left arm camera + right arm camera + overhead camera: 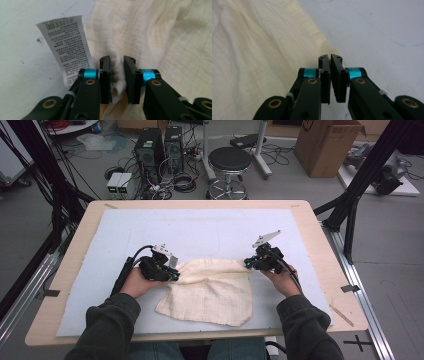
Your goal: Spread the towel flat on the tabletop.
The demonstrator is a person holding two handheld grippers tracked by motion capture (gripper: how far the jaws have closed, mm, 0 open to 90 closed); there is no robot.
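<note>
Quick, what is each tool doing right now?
Left tool: open, cloth between its jaws, not clamped.
Right tool: closed on the cloth's corner.

A cloth (212,290) lies on a mat (200,227) covering the tabletop (75,265), toward the near edge. The left claw (174,276) sits at its left corner, the right claw (247,264) at its right; a stool (230,160) stands behind.

Both forearms in from the near edge, one gripper in each hand.

Left gripper (172,270) sits in the left hand (137,281), pointing inward to the right; its jaws stand a narrow gap apart with a fold of cloth (117,82) between them. Right gripper (248,263) sits in the right hand (281,279), pointing inward to the left, jaws pressed nearly together at the tips. Dark sleeves cover both forearms.
</note>
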